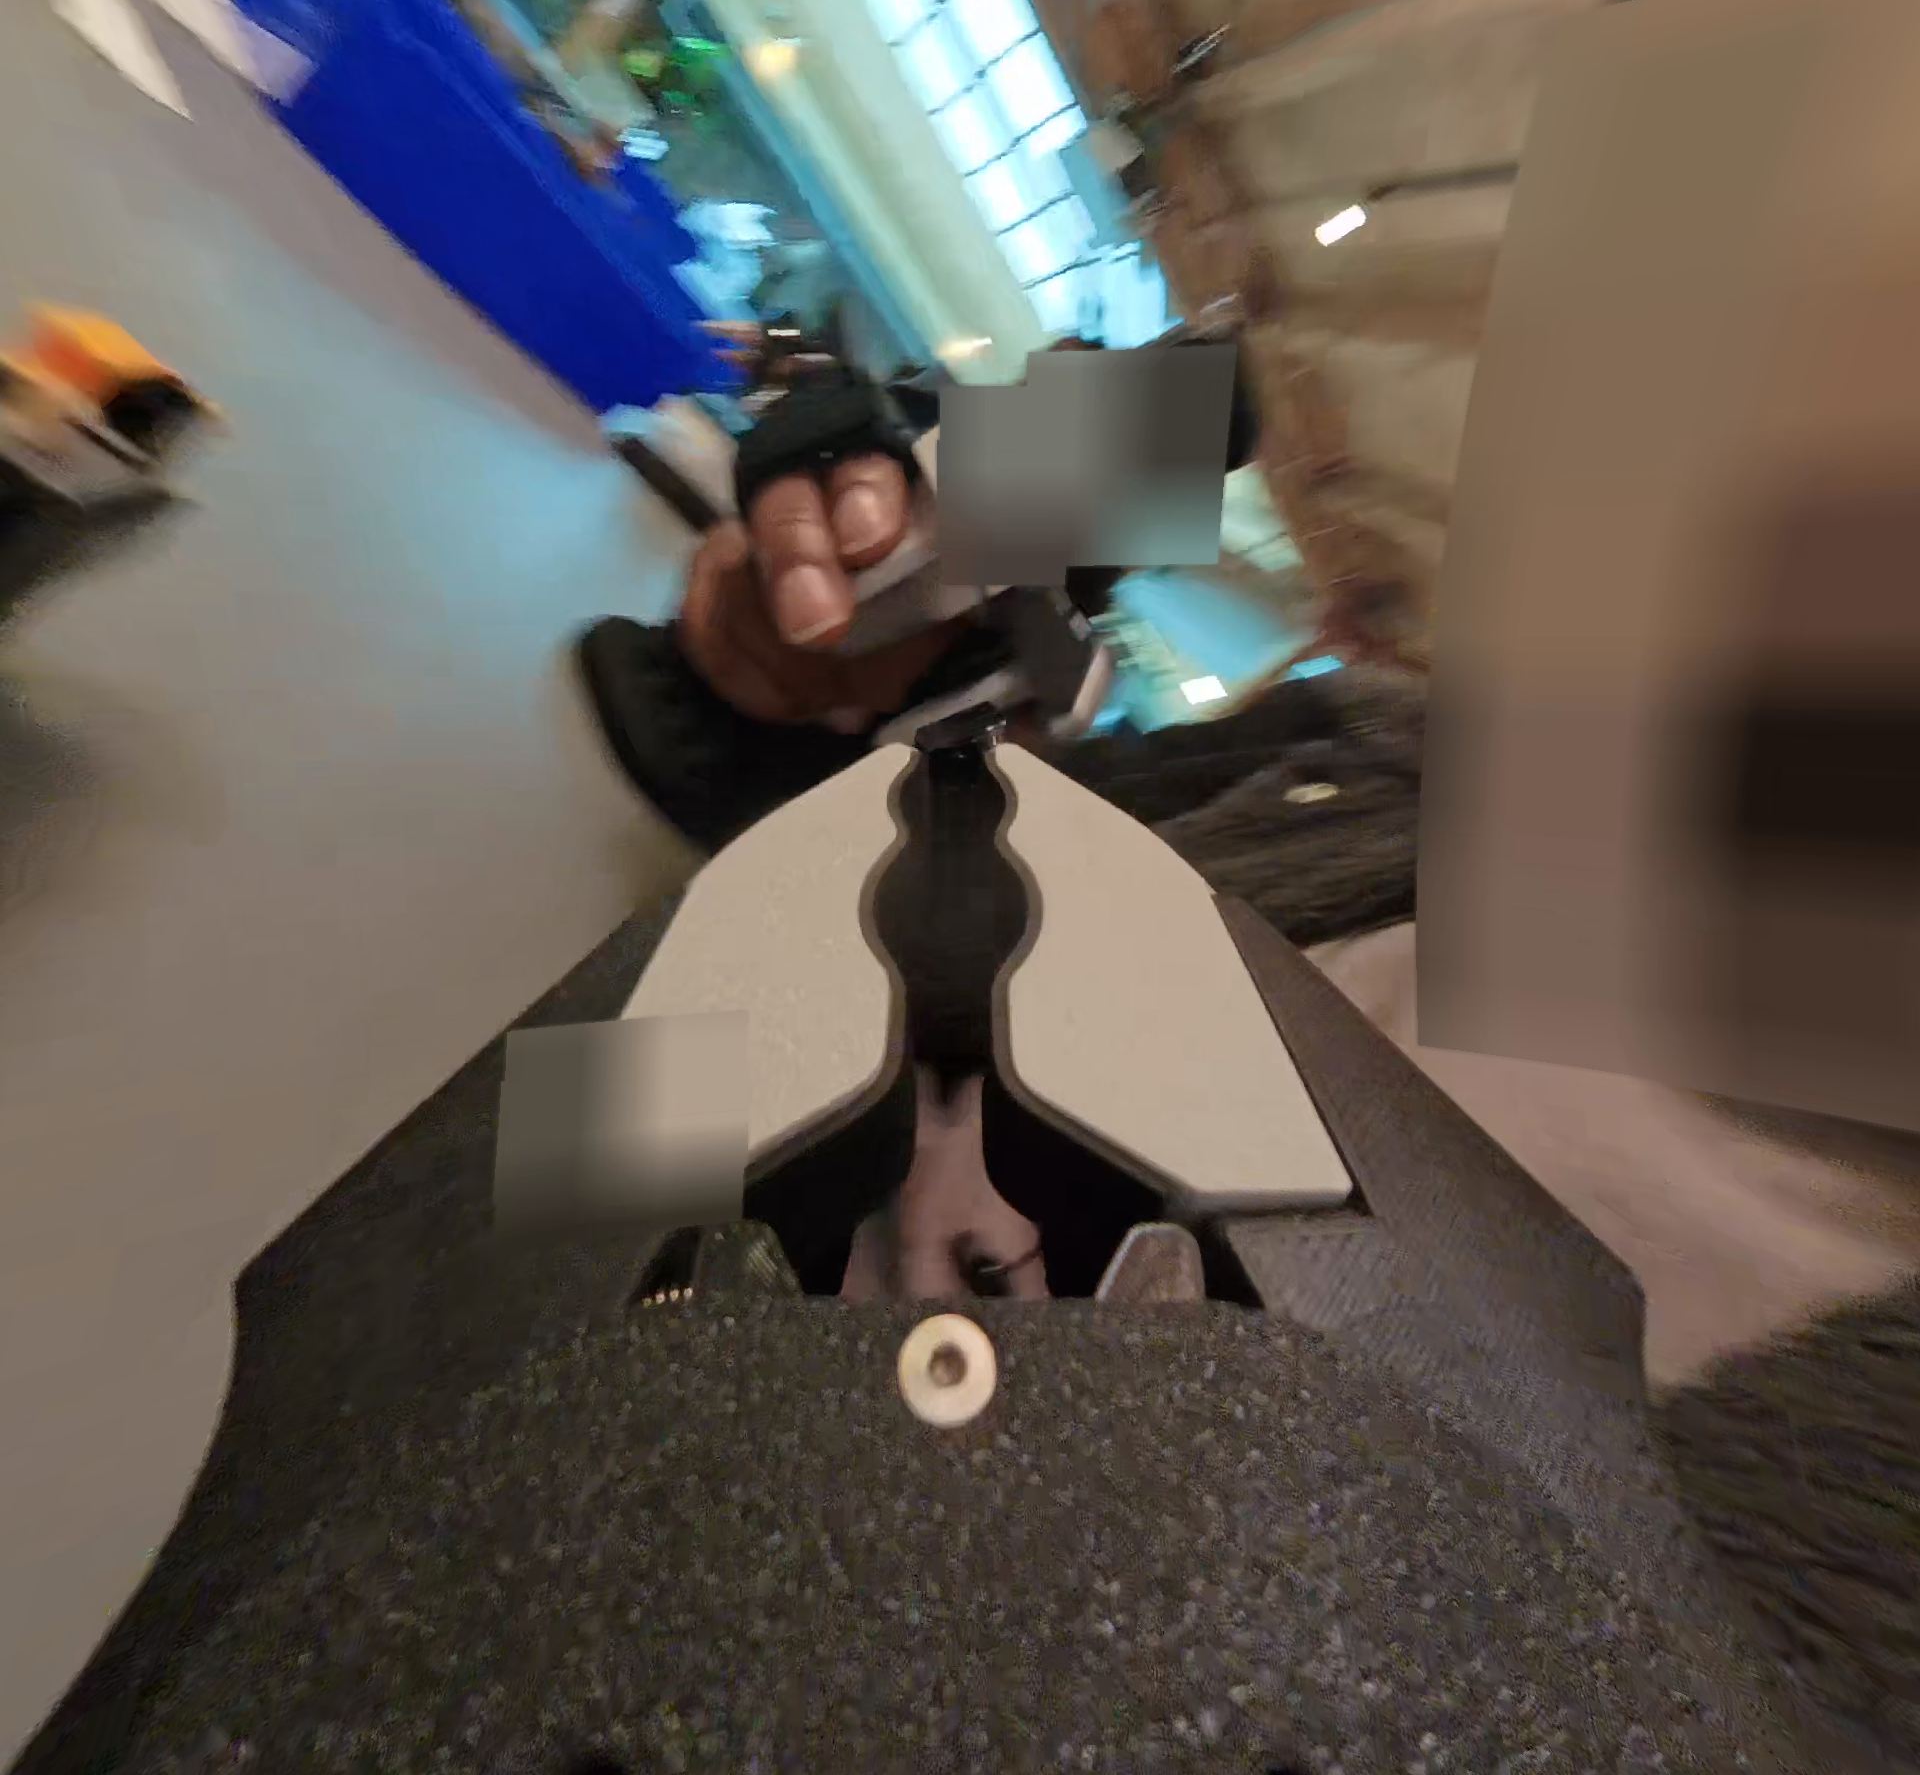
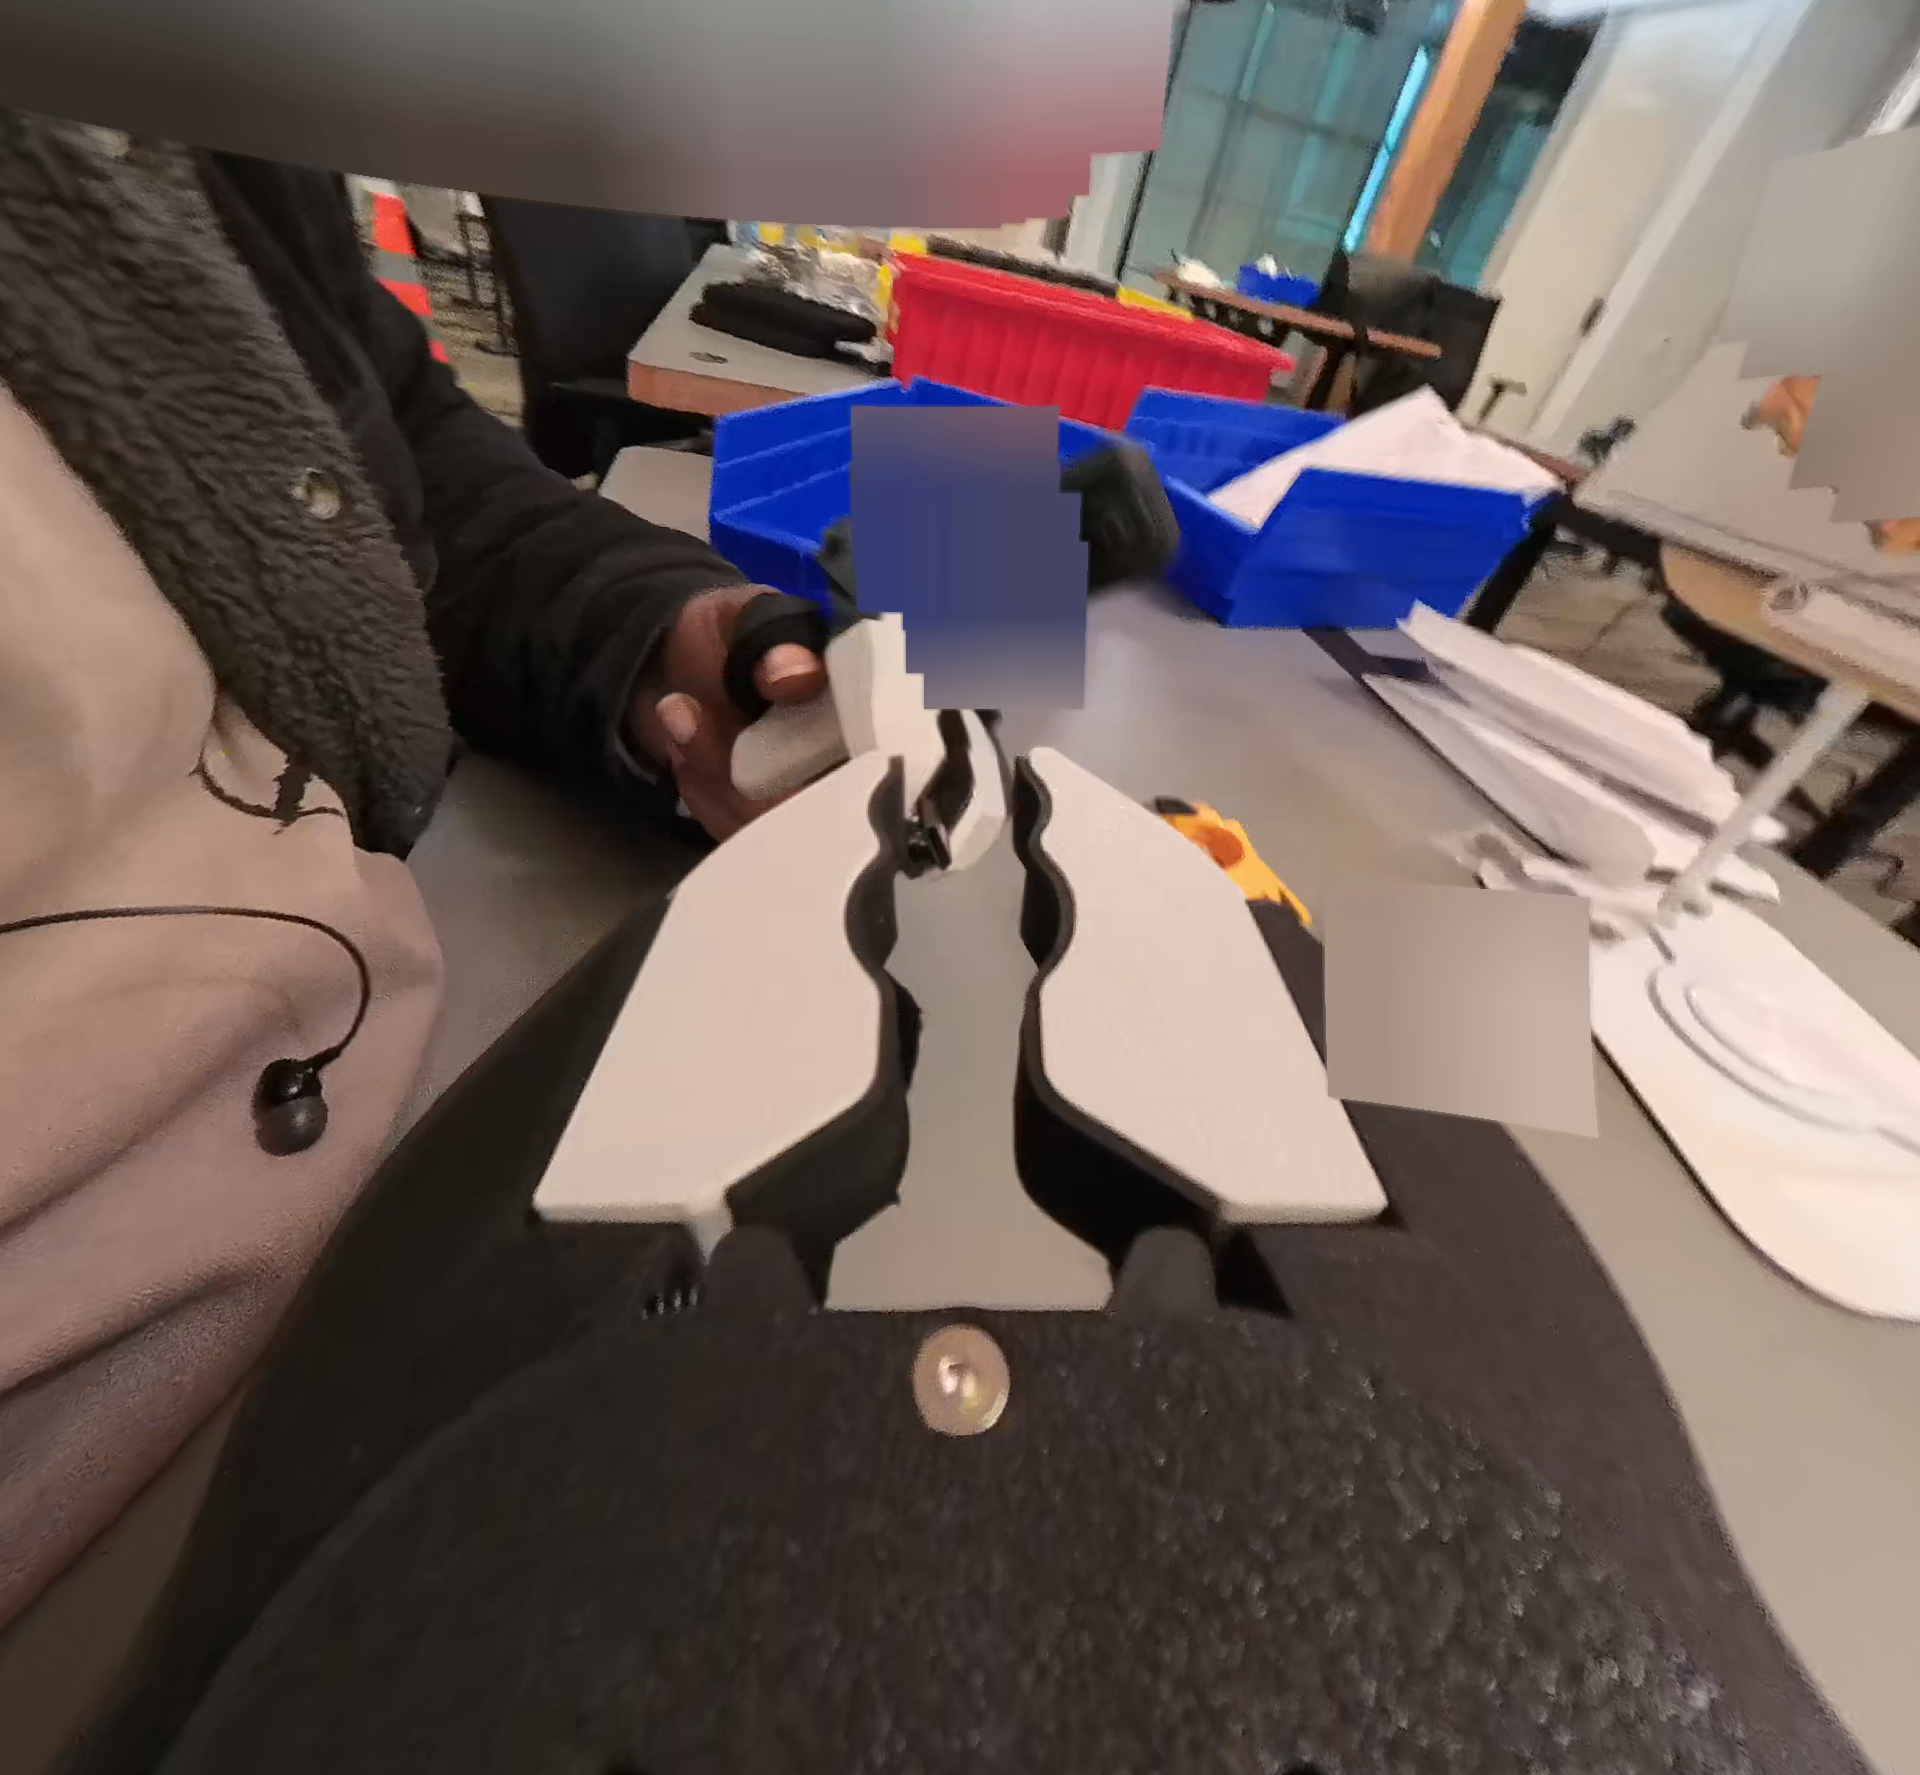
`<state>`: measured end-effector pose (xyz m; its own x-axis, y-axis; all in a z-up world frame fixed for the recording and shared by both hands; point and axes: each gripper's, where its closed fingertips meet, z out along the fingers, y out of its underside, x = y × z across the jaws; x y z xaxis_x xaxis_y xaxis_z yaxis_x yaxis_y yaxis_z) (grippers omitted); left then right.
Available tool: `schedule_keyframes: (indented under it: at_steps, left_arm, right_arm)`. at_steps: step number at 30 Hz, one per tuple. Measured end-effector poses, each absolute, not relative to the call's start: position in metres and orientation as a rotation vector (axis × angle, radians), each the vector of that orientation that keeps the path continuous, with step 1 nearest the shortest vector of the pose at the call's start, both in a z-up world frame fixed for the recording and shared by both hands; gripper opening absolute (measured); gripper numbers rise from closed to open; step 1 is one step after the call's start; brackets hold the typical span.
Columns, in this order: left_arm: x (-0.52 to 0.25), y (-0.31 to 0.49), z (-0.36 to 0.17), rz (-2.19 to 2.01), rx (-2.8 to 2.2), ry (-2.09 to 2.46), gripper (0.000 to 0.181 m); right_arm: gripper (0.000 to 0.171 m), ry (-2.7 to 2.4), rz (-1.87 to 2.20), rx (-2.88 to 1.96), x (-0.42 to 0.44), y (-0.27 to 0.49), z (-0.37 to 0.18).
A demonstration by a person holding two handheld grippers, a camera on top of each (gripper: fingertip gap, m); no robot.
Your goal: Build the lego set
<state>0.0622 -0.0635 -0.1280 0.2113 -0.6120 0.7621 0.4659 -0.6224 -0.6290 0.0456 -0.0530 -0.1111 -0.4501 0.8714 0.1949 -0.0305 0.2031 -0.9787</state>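
My left gripper [image 1: 956, 759] has its jaws together, pinching a small black lego piece [image 1: 958, 736] right at the tips. The piece sticks out forward past the fingertips; in the right wrist view it reads as a thin black bar [image 2: 928, 826] running along the left gripper's fingers, long axis in line with them and pointing toward my right gripper. Beyond it in the left view, a hand [image 1: 800, 582] in a fingerless black glove holds the other gripper; background there is motion-blurred.

My right gripper [image 2: 954, 769] has its jaws apart, nothing between them, and the black bar's end sits just ahead of the gap, slightly left of centre. Can't tell if it touches the left finger.

Grey table [image 2: 1164, 697] below has open space in the middle. Orange lego piece [image 2: 1210, 837] lies just right of my right finger. Blue bins [image 2: 1340, 530] at the far edge, white papers [image 2: 1558, 738] along the right.
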Motion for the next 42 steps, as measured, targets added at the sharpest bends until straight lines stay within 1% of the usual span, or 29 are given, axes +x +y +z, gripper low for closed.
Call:
schedule_keyframes:
  at_steps: [5, 9, 11, 15, 24, 28, 31, 33, 35, 39, 42]
  left_arm:
    - [0.041, -0.049, -0.144, -0.914, -1.764, 0.286, 0.008]
    - [0.033, -0.045, -0.151, -0.582, -1.794, 0.389, 0.009]
    - [0.034, -0.045, -0.152, -0.493, -1.789, 0.428, 0.009]
    - [0.035, -0.046, -0.151, -0.429, -1.776, 0.467, 0.009]
    - [0.044, -0.053, -0.145, -0.541, -1.717, 0.539, 0.009]
    - [0.046, -0.053, -0.143, -0.506, -1.695, 0.573, 0.009]
    - [0.046, -0.051, -0.14, -0.429, -1.668, 0.606, 0.009]
    - [0.046, -0.05, -0.141, -0.391, -1.667, 0.631, 0.009]
    - [0.045, -0.049, -0.141, -0.374, -1.662, 0.645, 0.009]
    - [0.045, -0.046, -0.142, -0.309, -1.653, 0.678, 0.009]
    - [0.046, -0.046, -0.144, -0.26, -1.649, 0.713, 0.008]
  right_arm:
    - [0.016, -1.715, 1.33, -1.061, 0.036, -0.043, -0.134]
    - [0.015, -1.662, 1.363, -1.176, 0.029, -0.041, -0.137]
    - [0.015, -1.665, 1.358, -1.213, 0.027, -0.041, -0.142]
    - [0.013, -1.683, 1.383, -1.216, 0.028, -0.044, -0.144]
    - [0.01, -1.768, 1.524, -1.15, 0.04, -0.055, -0.141]
    - [0.011, -1.764, 1.598, -1.194, 0.041, -0.056, -0.14]
    - [0.016, -1.782, 1.589, -1.23, 0.04, -0.058, -0.145]
    - [0.01, -1.788, 1.591, -1.212, 0.041, -0.06, -0.145]
    - [0.009, -1.791, 1.591, -1.203, 0.041, -0.061, -0.145]
    - [0.016, -1.796, 1.633, -1.213, 0.043, -0.063, -0.142]
    - [0.017, -1.787, 1.616, -1.232, 0.042, -0.061, -0.143]
